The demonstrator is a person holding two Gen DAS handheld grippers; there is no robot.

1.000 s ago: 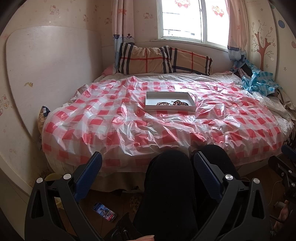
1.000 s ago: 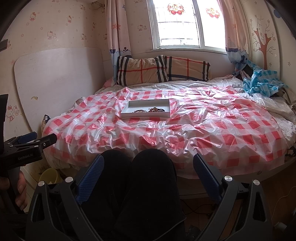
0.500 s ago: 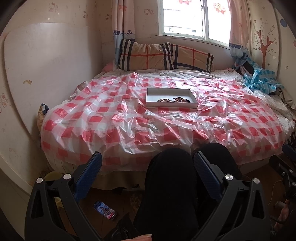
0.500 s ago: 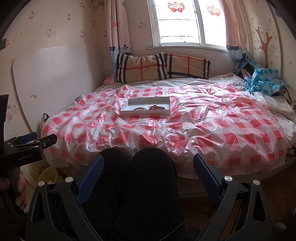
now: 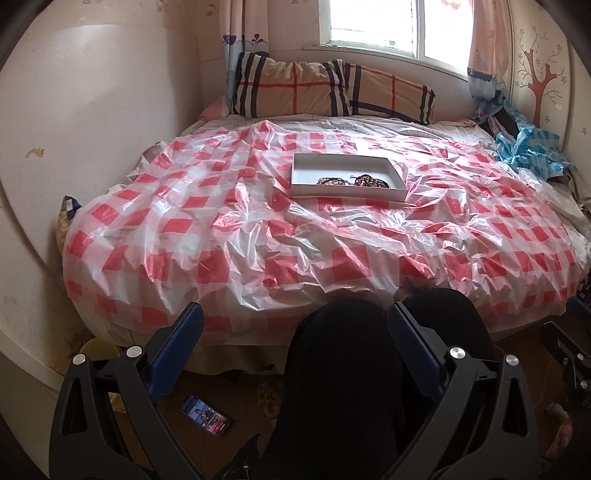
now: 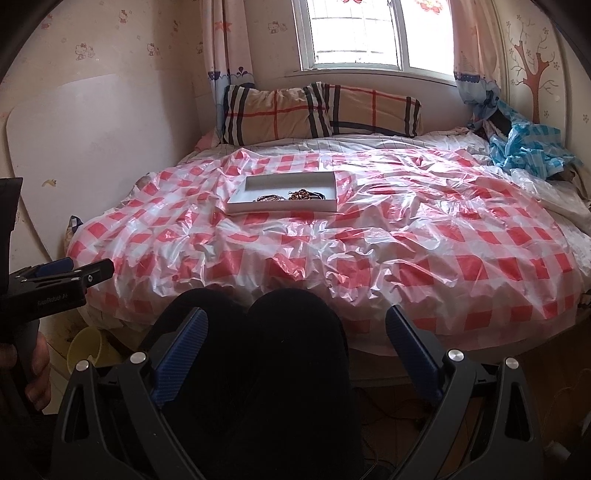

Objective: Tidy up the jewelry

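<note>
Both views have drawn nearer the bed (image 5: pixel 258 229) and white tray (image 5: pixel 347 192).

One shallow white rectangular cardboard tray (image 5: pixel 349 191); two dark beaded jewelry clusters (image 5: pixel 354 181) in it; two tan plaid fabric pillows (image 5: pixel 325 88); one red-and-white checked plastic sheet (image 5: pixel 258 236); one smartphone (image 5: pixel 205 415); one yellow plastic bucket (image 6: pixel 85 349); two black knees (image 6: pixel 251 325).

Right gripper (image 6: pixel 295 332): jaws wide apart, empty, above the knees (image 6: pixel 255 317).
Left gripper (image 6: pixel 70 271): at left edge, side-on, held by a hand (image 6: pixel 35 369); jaw gap not readable.
Tray (image 6: pixel 258 208): white, on the checked sheet (image 6: pixel 406 251), well apart from both grippers.
Jewelry (image 6: pixel 295 195): dark tangle along the tray's near side.
Pillows (image 6: pixel 317 110): plaid, under the window (image 6: pixel 373 35).
</note>
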